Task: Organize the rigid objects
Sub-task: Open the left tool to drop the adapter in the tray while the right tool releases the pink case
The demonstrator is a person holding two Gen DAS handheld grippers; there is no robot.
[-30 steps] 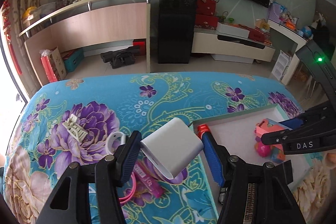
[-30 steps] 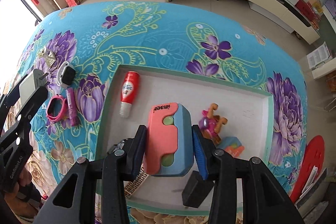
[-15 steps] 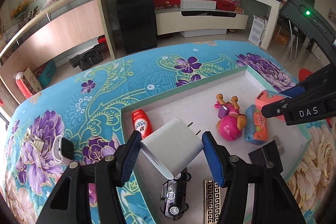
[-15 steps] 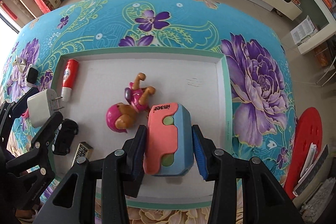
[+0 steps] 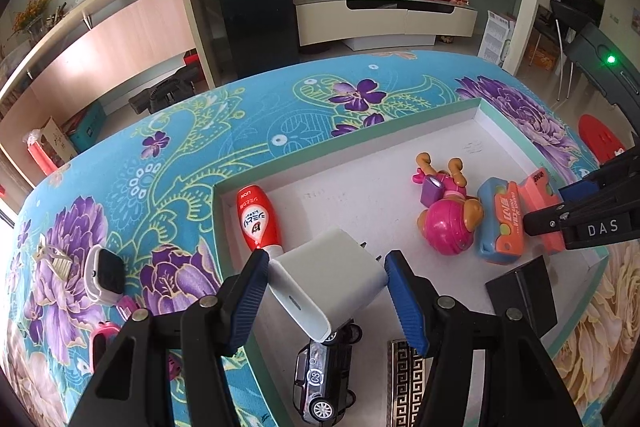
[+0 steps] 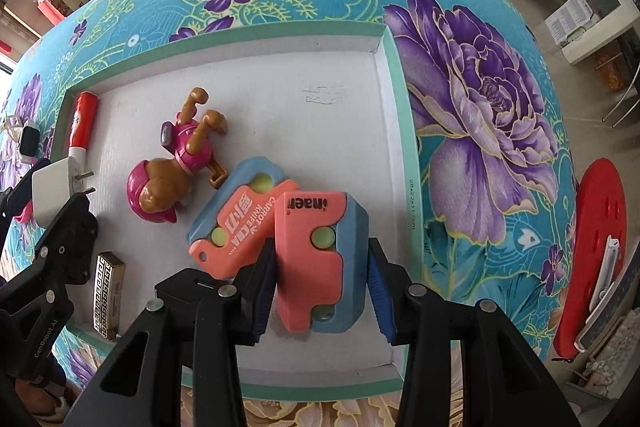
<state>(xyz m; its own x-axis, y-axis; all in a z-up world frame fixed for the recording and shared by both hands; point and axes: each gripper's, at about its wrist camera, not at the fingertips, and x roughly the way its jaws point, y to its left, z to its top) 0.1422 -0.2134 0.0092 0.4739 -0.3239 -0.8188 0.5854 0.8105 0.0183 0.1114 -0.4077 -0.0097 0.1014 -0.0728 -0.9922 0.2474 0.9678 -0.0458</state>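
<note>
While both my grippers hang over the shallow box (image 5: pixel 348 141), listed from its left wall: my left gripper (image 5: pixel 326 281), half open, clamps a white charger (image 5: pixel 328 279) above a toy car (image 5: pixel 324 379); my right gripper (image 6: pixel 322 283), narrower, clamps a pink-blue carrot knife (image 6: pixel 320 255) touching its twin (image 6: pixel 236 223) near the right wall.

In the tray (image 6: pixel 394 75), the toy dog (image 6: pixel 168 175) lies left of two cases (image 6: pixel 236 223).

Glossy plastic charger (image 5: pixel 328 277), matt cardboard tray (image 5: pixel 532 151)
</note>
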